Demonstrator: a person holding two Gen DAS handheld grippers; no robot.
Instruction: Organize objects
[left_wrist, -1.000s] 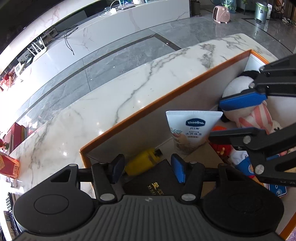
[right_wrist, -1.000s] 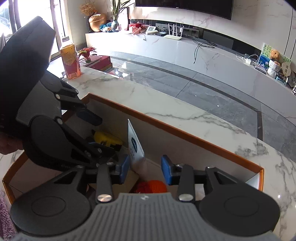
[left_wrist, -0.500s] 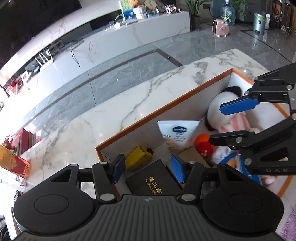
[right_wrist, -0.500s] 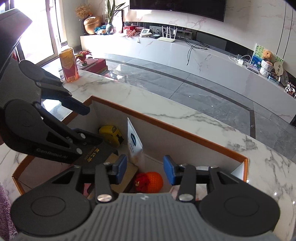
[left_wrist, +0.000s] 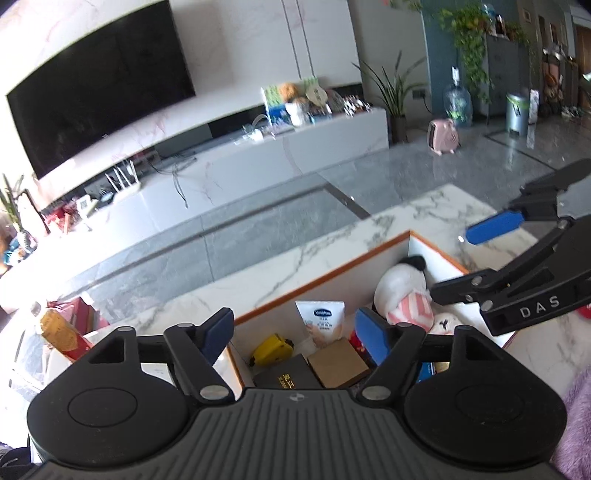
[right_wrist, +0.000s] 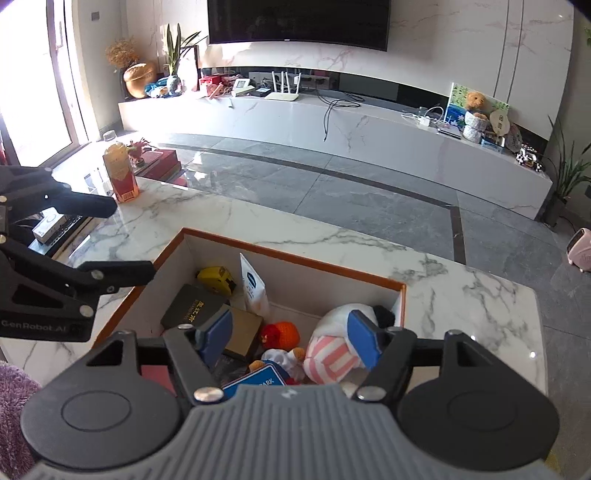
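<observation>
Above the orange-rimmed box (right_wrist: 291, 258) of toys and a lotion tube (right_wrist: 253, 286), left gripper (left_wrist: 293, 334) and right gripper (right_wrist: 290, 338) hover with fingers spread, empty.

**Readable markings**

The right gripper (left_wrist: 454, 266) body carries white letters "DAS". The left gripper (right_wrist: 133, 240) arm bears "GenRobot.AI". A white tube (left_wrist: 321, 319) standing in the box shows a blue oval logo, too small to read surely. A black booklet (right_wrist: 192, 308) has gold Chinese characters. A blue card (right_wrist: 258, 378) reads "PARK".
</observation>
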